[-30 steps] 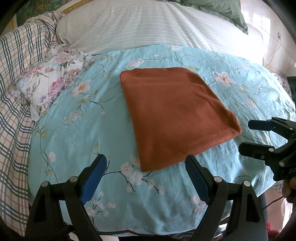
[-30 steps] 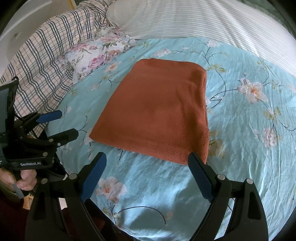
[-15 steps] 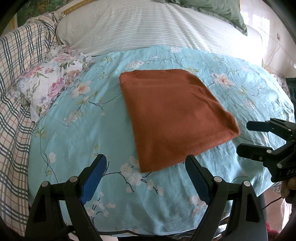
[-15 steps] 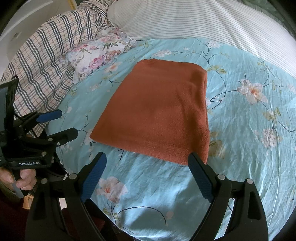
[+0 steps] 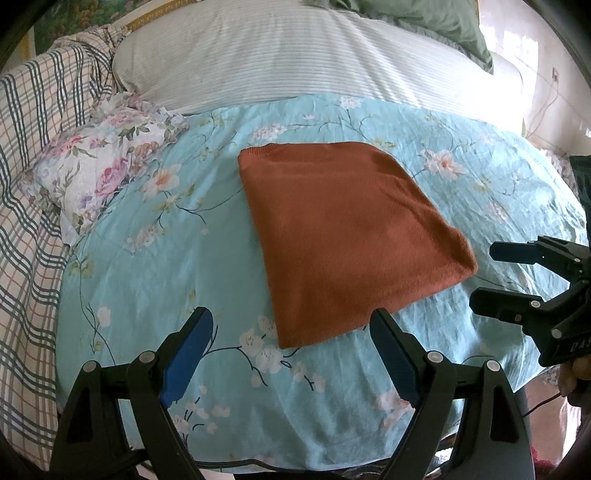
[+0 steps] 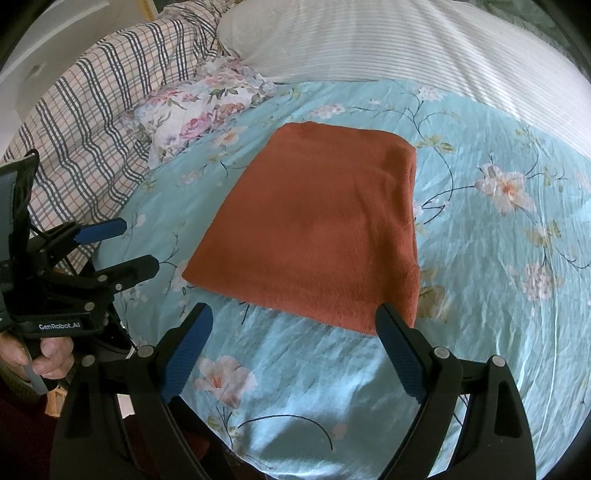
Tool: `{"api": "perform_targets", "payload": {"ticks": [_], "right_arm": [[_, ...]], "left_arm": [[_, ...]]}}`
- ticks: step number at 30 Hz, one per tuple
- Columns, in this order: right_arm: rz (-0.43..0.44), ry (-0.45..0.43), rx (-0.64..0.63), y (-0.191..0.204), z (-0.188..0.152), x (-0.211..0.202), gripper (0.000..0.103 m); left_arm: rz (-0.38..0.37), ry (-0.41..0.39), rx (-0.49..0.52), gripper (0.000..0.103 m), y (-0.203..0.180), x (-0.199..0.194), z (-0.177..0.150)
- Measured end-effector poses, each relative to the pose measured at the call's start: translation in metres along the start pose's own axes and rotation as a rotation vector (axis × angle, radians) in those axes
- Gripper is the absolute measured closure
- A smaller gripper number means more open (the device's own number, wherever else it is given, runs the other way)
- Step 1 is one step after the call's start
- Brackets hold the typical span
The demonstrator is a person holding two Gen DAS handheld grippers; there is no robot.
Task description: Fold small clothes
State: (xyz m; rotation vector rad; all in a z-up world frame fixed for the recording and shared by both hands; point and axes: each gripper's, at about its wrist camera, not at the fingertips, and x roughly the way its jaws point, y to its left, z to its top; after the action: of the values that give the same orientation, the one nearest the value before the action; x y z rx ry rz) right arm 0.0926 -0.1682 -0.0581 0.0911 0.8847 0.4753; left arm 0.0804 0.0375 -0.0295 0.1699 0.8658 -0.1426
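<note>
A rust-orange garment (image 5: pixel 347 240) lies folded flat into a rectangle on the light-blue floral bedspread (image 5: pixel 166 258); it also shows in the right wrist view (image 6: pixel 317 236). My left gripper (image 5: pixel 291 332) is open and empty, held just short of the garment's near edge. My right gripper (image 6: pixel 295 328) is open and empty, near the garment's near right corner. Each gripper shows in the other's view, the right one (image 5: pixel 484 273) at the right and the left one (image 6: pixel 140 247) at the left.
A floral pillow (image 5: pixel 96 173) lies left of the garment. A plaid blanket (image 5: pixel 33 147) covers the left side. A white striped duvet (image 5: pixel 295 59) lies behind, with a green pillow (image 5: pixel 424 18) at the far back. The bed's front edge is just below the grippers.
Both grippers have drawn back slightly from the garment and stay open. The garment has not moved.
</note>
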Motion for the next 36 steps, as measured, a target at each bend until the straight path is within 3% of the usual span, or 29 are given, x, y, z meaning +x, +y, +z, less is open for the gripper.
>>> {"api": "perform_targets", "payload": {"ticks": [36], "right_arm": [[0.006, -0.004, 0.000, -0.0022, 0.0073, 0.0014, 0.013]], "left_arm": [[-0.004, -0.006, -0.001, 0.016, -0.0013, 0.0004, 0.0051]]}}
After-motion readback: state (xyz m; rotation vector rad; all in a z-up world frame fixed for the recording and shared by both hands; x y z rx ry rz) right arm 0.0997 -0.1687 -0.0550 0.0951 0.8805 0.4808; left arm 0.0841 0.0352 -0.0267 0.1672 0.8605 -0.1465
